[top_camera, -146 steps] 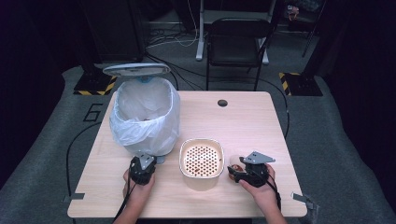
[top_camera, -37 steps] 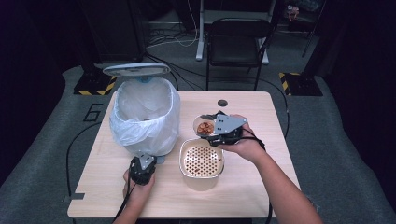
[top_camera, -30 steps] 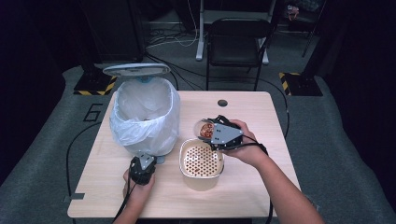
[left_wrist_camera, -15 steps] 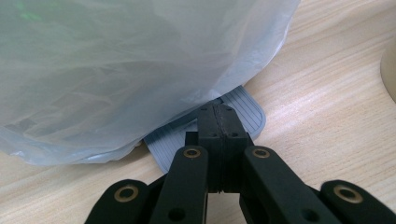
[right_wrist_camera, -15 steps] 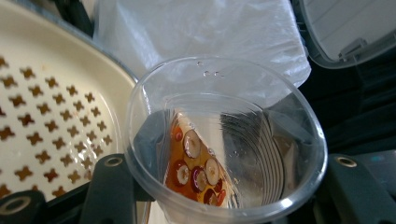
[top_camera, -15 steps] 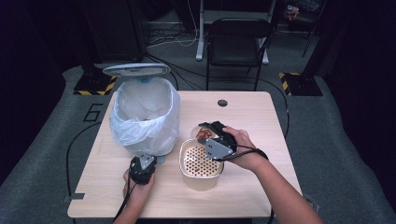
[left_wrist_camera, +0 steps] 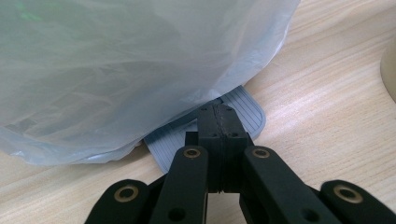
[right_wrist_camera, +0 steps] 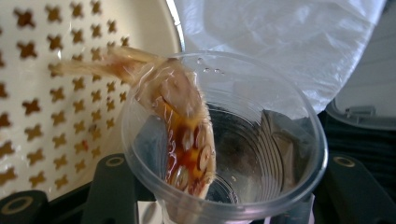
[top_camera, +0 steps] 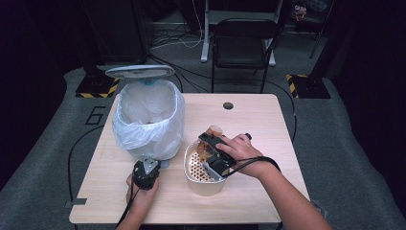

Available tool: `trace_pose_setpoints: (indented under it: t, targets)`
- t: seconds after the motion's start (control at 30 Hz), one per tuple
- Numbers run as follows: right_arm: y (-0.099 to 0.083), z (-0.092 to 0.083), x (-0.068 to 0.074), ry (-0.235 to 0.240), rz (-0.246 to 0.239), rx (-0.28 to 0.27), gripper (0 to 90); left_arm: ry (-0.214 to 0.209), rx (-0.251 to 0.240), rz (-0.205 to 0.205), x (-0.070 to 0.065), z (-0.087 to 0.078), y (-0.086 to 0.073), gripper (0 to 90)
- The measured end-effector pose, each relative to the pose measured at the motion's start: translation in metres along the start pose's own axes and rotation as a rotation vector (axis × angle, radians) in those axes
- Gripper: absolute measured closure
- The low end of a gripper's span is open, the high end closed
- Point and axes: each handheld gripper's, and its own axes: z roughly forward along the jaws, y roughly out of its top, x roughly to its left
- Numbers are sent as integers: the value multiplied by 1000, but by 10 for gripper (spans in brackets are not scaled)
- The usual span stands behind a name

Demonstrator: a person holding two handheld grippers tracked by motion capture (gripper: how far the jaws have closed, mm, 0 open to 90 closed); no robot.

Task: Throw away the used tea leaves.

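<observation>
A pale wooden worktop (top_camera: 268, 143) stands on grey carpet in a dark room, with a black chair (top_camera: 244, 43) behind it. The right tool (top_camera: 210, 153) grips a clear plastic cup (right_wrist_camera: 224, 140), tipped over the perforated cream strainer basket (top_camera: 194, 165); its jaws press on the cup's sides. Reddish-brown wet scraps (right_wrist_camera: 187, 135) cling to the cup's inner wall and trail over its rim toward the basket. The left tool (left_wrist_camera: 218, 122) sits near the front edge with its jaws closed together, empty, tips resting on the grey ribbed pedal (left_wrist_camera: 247, 109) of the bin. That bin (top_camera: 148, 120), lined with a white bag, stands just left of the basket, lid raised.
</observation>
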Motion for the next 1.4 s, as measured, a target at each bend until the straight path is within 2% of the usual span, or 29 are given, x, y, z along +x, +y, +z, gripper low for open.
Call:
trace_pose_setpoints:
  t: [0.03, 0.07, 0.1, 0.13, 0.17, 0.2, 0.23, 0.27, 0.37, 0.4, 0.43, 0.47, 0.5, 0.53, 0.63, 0.67, 0.73, 0.8, 0.83, 0.9, 0.93, 0.97, 1.07, 1.1, 1.13, 1.17, 1.27, 1.37, 1.4]
  targets:
    - [1, 0, 1, 1, -30, 8, 442, 0, 0, 0, 0, 0, 0, 900]
    - [2, 0, 2, -6, -62, 15, 442, 17, 2, 30, 2, -1, 1, 900]
    - [3, 0, 2, 8, -84, 21, 442, 4, 3, 19, 1, 0, 0, 900]
    - [3, 0, 3, 0, -113, 26, 442, 3, 7, 10, 1, -1, 0, 900]
    - [4, 0, 3, -38, -170, 46, 443, 16, 2, 30, 2, -1, 1, 900]
    - [5, -1, 3, -36, -200, 52, 443, 15, 3, 30, 2, -1, 1, 900]
    - [4, 0, 4, -41, -220, 51, 443, 8, -1, 16, 1, 0, 0, 900]
    - [5, -2, 4, -70, -259, 70, 444, 0, -6, -7, 0, 0, 0, 900]
    - [6, -3, 8, -90, -321, 89, 445, -1, -6, -11, -1, 0, 0, 900]
    - [6, -4, 7, -99, -364, 89, 445, 0, -7, -9, 0, 0, 0, 900]
    - [5, -4, 10, -75, -385, 102, 446, -1, 1, 0, 0, 0, 0, 900]
    - [5, -5, 8, -86, -449, 121, 447, -1, 0, -2, 0, 0, 0, 900]
    - [4, -5, 13, -105, -394, 97, 446, -1, 0, -2, 0, 0, 0, 900]
    - [3, -4, 20, -149, -316, 85, 446, -1, 0, -2, 0, 0, 0, 900]
    - [3, -8, 15, -133, -436, 97, 447, -1, -1, -3, 0, 0, 0, 900]
    - [3, -9, 15, -138, -449, 97, 447, -1, -1, -2, 0, 0, 0, 900]
    - [4, -10, 17, -151, -441, 92, 447, 1, -1, 1, 0, 0, 0, 900]
    - [4, -10, 23, -186, -351, 98, 447, 0, -1, -1, 0, 0, 0, 900]
    - [5, -9, 21, -191, -376, 73, 447, 1, -1, 0, 0, 0, 0, 900]
    - [6, -9, 18, -180, -434, 85, 447, 1, 0, 0, 0, 0, 0, 900]
    - [7, -9, 22, -188, -360, 91, 447, 0, -1, -1, 0, 0, 0, 900]
    - [7, -7, 20, -198, -389, 65, 447, 1, -1, 0, 0, 0, 0, 900]
    - [9, -7, 19, -176, -468, 75, 447, 1, 0, 0, 0, 0, 0, 900]
    - [9, -7, 22, -182, -416, 90, 447, 1, -1, 0, 0, 0, 0, 900]
    - [10, -6, 24, -198, -376, 78, 447, 0, -1, -1, 0, 0, 0, 900]
    - [10, -5, 24, -202, -366, 63, 447, 1, -1, 0, 0, 0, 0, 900]
    - [10, -6, 21, -200, -403, 76, 447, 0, -1, 0, 0, 0, 0, 900]
    - [12, -6, 21, -203, -389, 70, 447, 0, 0, 1, 0, 0, 0, 900]
    - [12, -5, 19, -194, -412, 56, 447, 0, -1, -1, 0, 0, 0, 900]
